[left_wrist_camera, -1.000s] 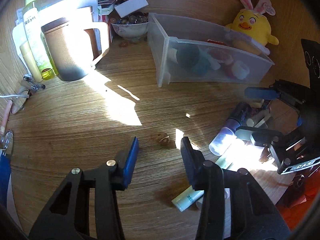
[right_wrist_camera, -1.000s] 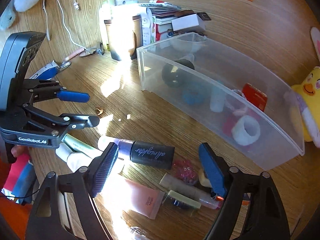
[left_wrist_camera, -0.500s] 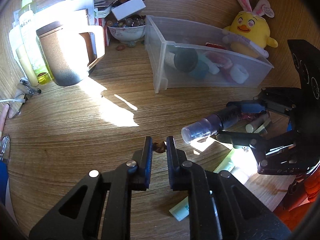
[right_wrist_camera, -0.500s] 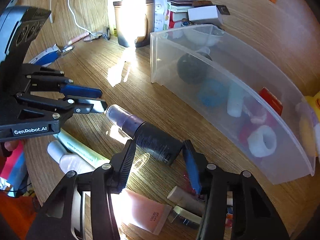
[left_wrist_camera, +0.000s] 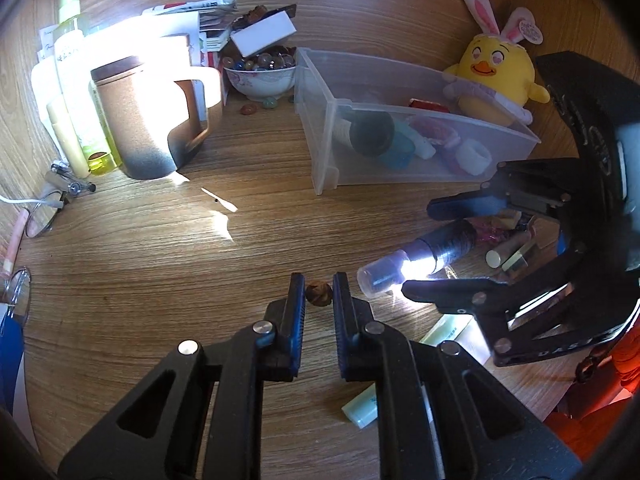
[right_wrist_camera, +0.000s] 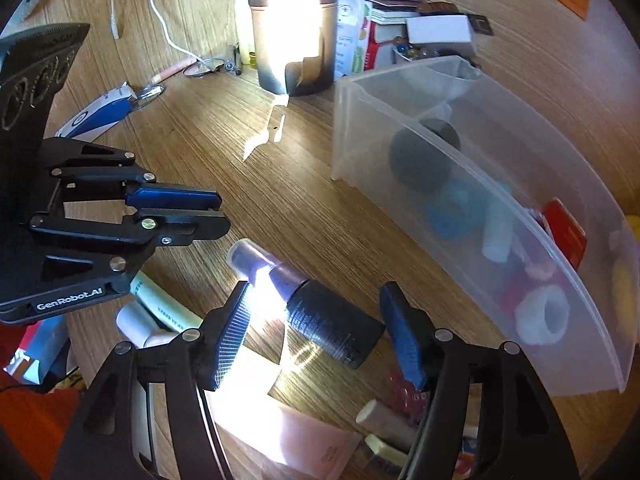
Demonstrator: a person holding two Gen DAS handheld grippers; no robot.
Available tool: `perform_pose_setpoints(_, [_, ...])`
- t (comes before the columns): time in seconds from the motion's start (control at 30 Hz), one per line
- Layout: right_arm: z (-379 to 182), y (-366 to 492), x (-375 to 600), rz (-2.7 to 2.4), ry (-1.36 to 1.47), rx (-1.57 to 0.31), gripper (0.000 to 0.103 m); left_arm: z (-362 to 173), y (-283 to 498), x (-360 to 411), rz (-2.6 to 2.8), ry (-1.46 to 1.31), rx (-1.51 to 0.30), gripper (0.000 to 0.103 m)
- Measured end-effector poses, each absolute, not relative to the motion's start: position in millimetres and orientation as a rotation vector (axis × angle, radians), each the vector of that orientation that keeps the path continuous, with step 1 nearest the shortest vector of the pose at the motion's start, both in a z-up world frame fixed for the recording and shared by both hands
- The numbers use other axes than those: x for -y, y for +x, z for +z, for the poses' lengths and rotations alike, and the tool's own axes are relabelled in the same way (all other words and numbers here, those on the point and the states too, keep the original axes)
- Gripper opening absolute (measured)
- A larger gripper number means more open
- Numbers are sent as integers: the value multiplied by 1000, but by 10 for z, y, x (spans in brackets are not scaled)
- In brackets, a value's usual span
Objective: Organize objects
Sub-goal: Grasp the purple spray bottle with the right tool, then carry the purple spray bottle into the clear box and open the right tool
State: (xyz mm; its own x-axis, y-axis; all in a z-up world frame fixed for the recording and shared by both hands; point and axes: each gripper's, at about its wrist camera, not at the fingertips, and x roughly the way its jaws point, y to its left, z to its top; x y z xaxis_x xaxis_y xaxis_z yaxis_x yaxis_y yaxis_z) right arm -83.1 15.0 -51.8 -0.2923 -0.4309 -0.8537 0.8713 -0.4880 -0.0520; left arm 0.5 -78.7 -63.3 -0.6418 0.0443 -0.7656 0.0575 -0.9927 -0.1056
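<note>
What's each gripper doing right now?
Left gripper: shut on small brown nut.
Right gripper: shut on dark spray bottle.

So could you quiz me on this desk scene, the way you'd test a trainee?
1. True or false: the clear bin has nothing in it.
2. What sits between the tips of the left claw? A) a small brown lump B) a pen C) a coin
3. Fill in the blank: seen from the left wrist camera, the yellow plush chick sits ___ the clear bin.

Key: 1 false, several things lie in it; 2 A; 3 behind.
</note>
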Motion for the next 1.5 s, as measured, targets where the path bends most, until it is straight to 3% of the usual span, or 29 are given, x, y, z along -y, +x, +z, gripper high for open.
perform_pose_setpoints(0.07, [-541,-831,-118,-1884,1028,-679,60,-595,29,825,-2836,1304,-205,13])
perform_pose_setpoints(0.23, [-551,-829,-99,-1857,1041,-655,24,-510,55,881,-2849,1255,-232,13])
perform_pose_setpoints(1.13, [339,-983,-875,-2157,795,-316,23,87,-391,486,-3011,1050,-237,13])
perform_pose_setpoints(1.5, [563,-1280,-1123,-2289,746,-223,24,311,-710,260,-3058,1018,-138,13])
